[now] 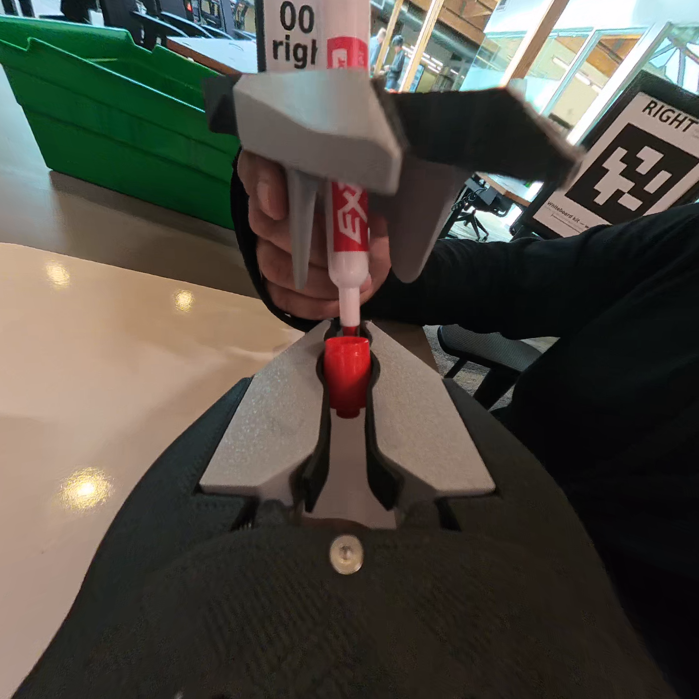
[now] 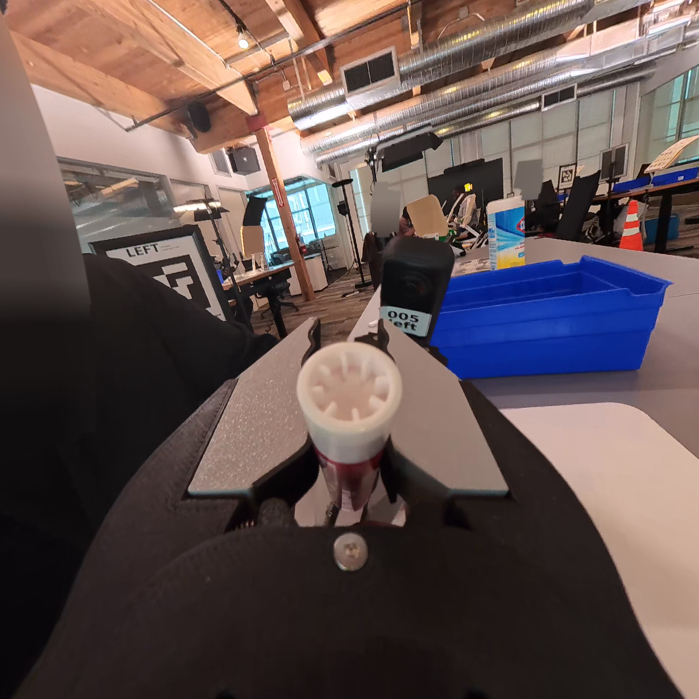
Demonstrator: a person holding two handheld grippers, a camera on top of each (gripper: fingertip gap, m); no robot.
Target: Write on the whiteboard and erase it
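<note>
My left gripper (image 1: 348,330) is shut on a red marker cap (image 1: 346,374), open end facing away from me. My right gripper (image 1: 353,281) comes down from above, shut on a white-and-red marker (image 1: 348,227), whose red tip sits right at the cap's mouth. In the right wrist view the right gripper (image 2: 348,333) grips the marker with its white back end (image 2: 348,389) facing the camera. The left gripper's black body (image 2: 414,287) shows beyond it. The whiteboard (image 1: 113,359) lies flat on the table below; it also shows in the right wrist view (image 2: 605,472).
Stacked green bins (image 1: 113,113) stand at the back left of the table. A blue bin (image 2: 548,314) sits beside the whiteboard, with a wipes canister (image 2: 506,234) behind it. Framed tag boards (image 1: 635,162) stand by the table. A person's black sleeve (image 1: 567,283) crosses at right. Tip to tip, the grippers are about 11 cm apart.
</note>
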